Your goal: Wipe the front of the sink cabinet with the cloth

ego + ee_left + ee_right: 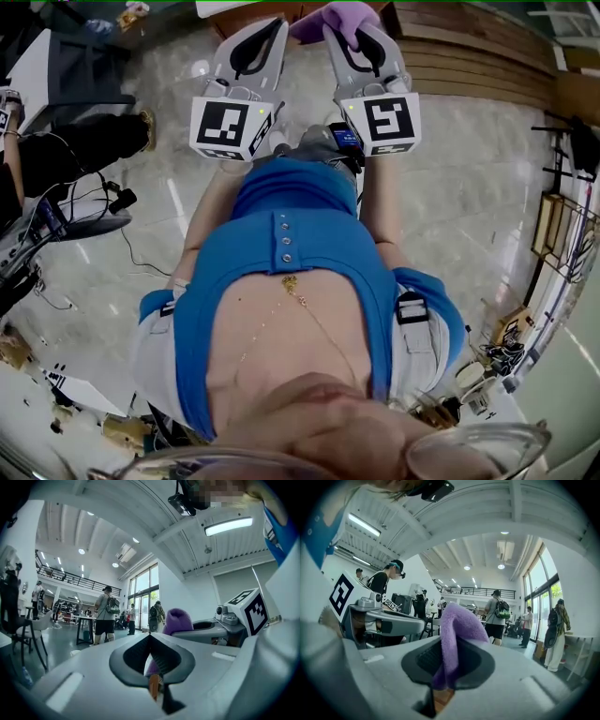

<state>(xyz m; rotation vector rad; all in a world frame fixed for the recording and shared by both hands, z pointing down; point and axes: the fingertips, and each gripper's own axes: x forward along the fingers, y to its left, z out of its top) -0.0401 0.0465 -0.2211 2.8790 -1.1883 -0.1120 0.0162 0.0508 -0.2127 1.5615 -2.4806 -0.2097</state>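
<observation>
A purple cloth is pinched in my right gripper, which is shut on it; in the right gripper view the cloth folds up out of the closed jaws. My left gripper is held close beside it on the left, shut with nothing between its jaws. From the left gripper view the cloth and the right gripper show just beyond the jaws. Both grippers are raised in front of a blue shirt and point out into a hall. No sink cabinet is recognisable in any view.
Wooden steps lie at the top right of the head view. Cables and equipment sit on the marble floor at left. Several people stand by a table in the hall, and a chair stands at left.
</observation>
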